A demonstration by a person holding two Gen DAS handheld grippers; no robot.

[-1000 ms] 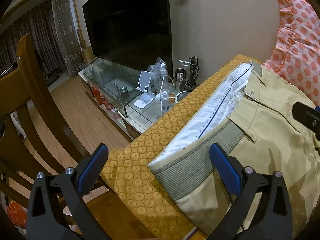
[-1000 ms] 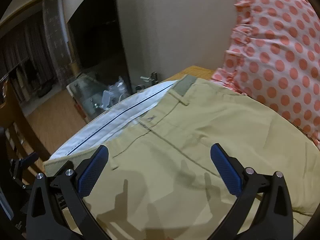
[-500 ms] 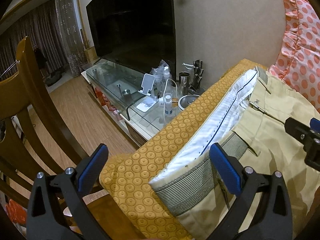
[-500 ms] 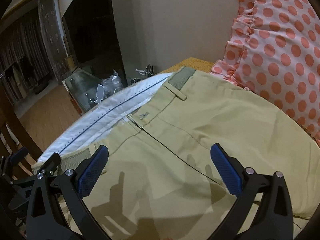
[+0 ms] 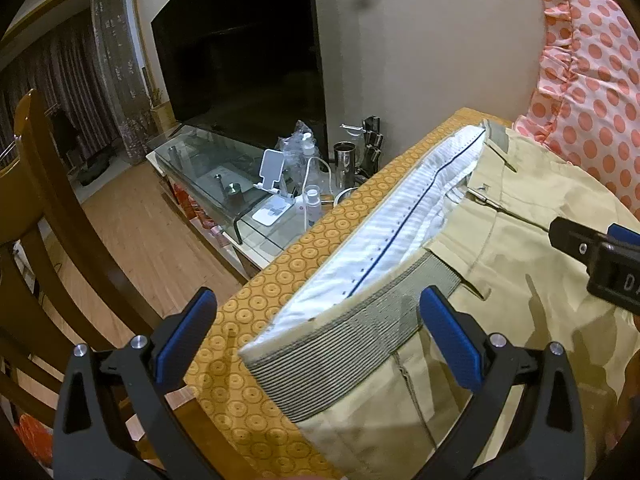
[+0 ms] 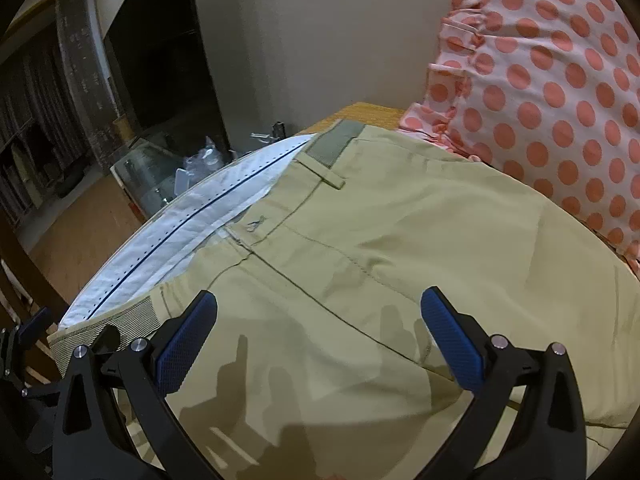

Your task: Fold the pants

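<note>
Khaki pants point(image 5: 532, 280) lie flat on an orange patterned cover point(image 5: 256, 312), waist toward me, with the white inner waistband point(image 5: 396, 224) open and a grey ribbed elastic band point(image 5: 352, 340) at the near corner. My left gripper point(image 5: 318, 340) is open and empty, just above that elastic corner. My right gripper point(image 6: 318, 340) is open and empty, hovering over the front of the pants point(image 6: 400, 260) near the fly seam. The right gripper's tip also shows in the left wrist view point(image 5: 596, 252).
A pink polka-dot pillow point(image 6: 552, 92) lies against the far side of the pants. A wooden chair point(image 5: 44, 216) stands at the left. Beyond the cover's edge are a glass TV stand point(image 5: 224, 184) with bottles and cups, and a television point(image 5: 240, 48).
Both grippers have shifted slightly over the waist of the pants and stayed open. The pants have not moved.
</note>
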